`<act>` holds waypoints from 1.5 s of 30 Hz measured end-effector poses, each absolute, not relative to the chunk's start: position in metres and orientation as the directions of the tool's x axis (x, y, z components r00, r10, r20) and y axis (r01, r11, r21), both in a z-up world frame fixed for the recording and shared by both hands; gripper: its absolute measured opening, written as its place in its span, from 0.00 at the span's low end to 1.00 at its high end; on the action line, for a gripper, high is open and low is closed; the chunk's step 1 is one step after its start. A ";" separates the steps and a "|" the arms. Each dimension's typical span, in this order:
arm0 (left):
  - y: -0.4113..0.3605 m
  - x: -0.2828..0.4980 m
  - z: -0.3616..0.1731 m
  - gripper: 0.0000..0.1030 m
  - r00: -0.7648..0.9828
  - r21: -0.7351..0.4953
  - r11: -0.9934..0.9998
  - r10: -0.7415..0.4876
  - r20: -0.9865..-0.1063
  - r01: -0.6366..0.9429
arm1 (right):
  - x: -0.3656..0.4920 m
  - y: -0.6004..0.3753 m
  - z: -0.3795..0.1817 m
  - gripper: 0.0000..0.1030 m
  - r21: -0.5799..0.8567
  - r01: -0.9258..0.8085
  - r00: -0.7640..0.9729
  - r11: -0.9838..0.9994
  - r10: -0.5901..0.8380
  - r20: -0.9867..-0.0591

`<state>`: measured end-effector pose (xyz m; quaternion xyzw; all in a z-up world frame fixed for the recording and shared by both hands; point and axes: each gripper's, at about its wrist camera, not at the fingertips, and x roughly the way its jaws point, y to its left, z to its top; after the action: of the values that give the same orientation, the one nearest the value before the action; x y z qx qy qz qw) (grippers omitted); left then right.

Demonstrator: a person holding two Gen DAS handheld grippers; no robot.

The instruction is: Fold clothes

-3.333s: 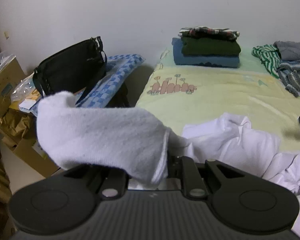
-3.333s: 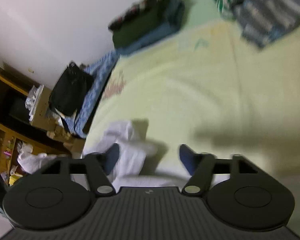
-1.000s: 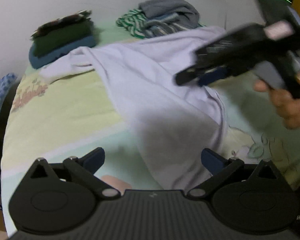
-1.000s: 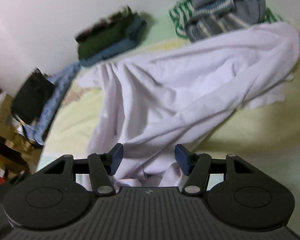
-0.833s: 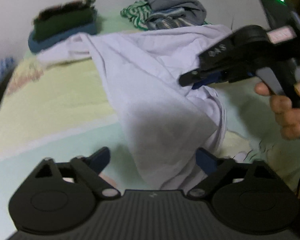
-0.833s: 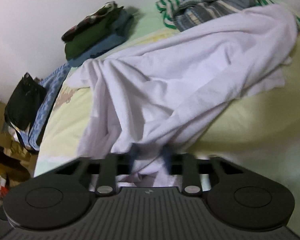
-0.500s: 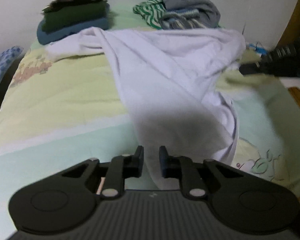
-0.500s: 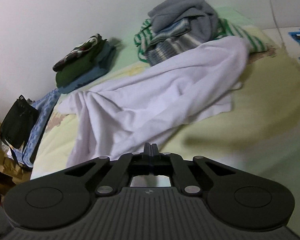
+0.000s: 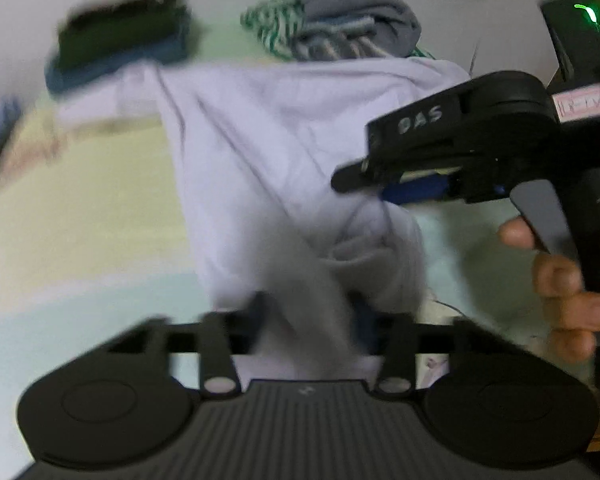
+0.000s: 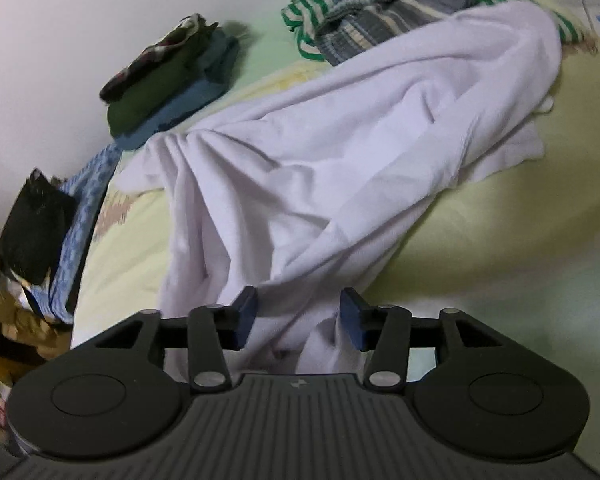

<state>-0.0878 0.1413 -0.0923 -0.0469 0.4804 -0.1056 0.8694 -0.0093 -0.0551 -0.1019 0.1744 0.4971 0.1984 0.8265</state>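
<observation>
**Mia:** What did the left claw (image 9: 312, 316) just do?

**Ben:** Half a second ago its two fingers were almost together, with nothing between them. Now they are wider apart, and a bunch of the white shirt (image 9: 260, 152) sits in the gap. The picture is blurry there, so I cannot tell if it is squeezing the cloth yet.

**Mia:** Where is the shirt?

**Ben:** It is on the bed (image 10: 500, 260). One end lies just beside the folded pile (image 10: 164, 92). The rest spreads away from the pile, all wrinkly, down to both claws at the far end. It is not folded.

**Mia:** And the right claw (image 10: 298, 316)?

**Ben:** It was shut tight a moment ago. Now its fingers are apart, and the shirt's edge is between them, at the end far from the folded pile. A hand (image 9: 564, 280) holds its handle.

**Mia:** What does that mean for the job?

**Ben:** I think both claws are getting a new hold on that near edge so they can pull the shirt flat or fold it. The loose heap of clothes (image 10: 380, 20), to the right of the folded pile and well apart from it, is not folded either
</observation>
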 end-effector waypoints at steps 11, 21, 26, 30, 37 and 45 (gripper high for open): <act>0.197 -0.116 -0.058 0.02 0.622 -0.168 0.985 -0.155 -0.767 0.039 | -0.004 -0.068 -0.097 0.02 0.508 -0.107 0.443 0.855 0.498 -0.745; 0.185 -0.115 -0.068 0.11 0.603 -0.061 0.997 -0.076 -0.794 0.045 | 0.006 -0.055 -0.098 0.66 0.534 -0.058 0.395 0.844 0.510 -0.764; 0.209 -0.112 -0.081 0.00 0.578 0.005 0.995 0.061 -0.814 -0.098 | 0.012 -0.048 -0.106 0.21 0.516 -0.042 0.370 0.856 0.493 -0.788; 0.242 -0.123 -0.071 0.00 0.591 -0.021 0.982 0.095 -0.801 -0.186 | 0.006 -0.062 -0.092 0.15 0.520 -0.083 0.410 0.850 0.504 -0.760; 0.287 -0.136 -0.042 0.00 0.616 -0.010 0.955 0.183 -0.766 -0.296 | -0.005 -0.104 -0.078 0.12 0.473 -0.028 0.489 0.881 0.424 -0.762; 0.311 -0.132 -0.042 0.00 0.594 -0.019 0.942 0.196 -0.780 -0.335 | -0.017 -0.152 -0.063 0.41 0.421 0.041 0.571 0.906 0.325 -0.754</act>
<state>-0.1320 0.3109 -0.0422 -0.0820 0.4249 0.1493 0.8891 -0.0166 -0.1523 -0.0625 0.2003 0.4557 0.0822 0.8634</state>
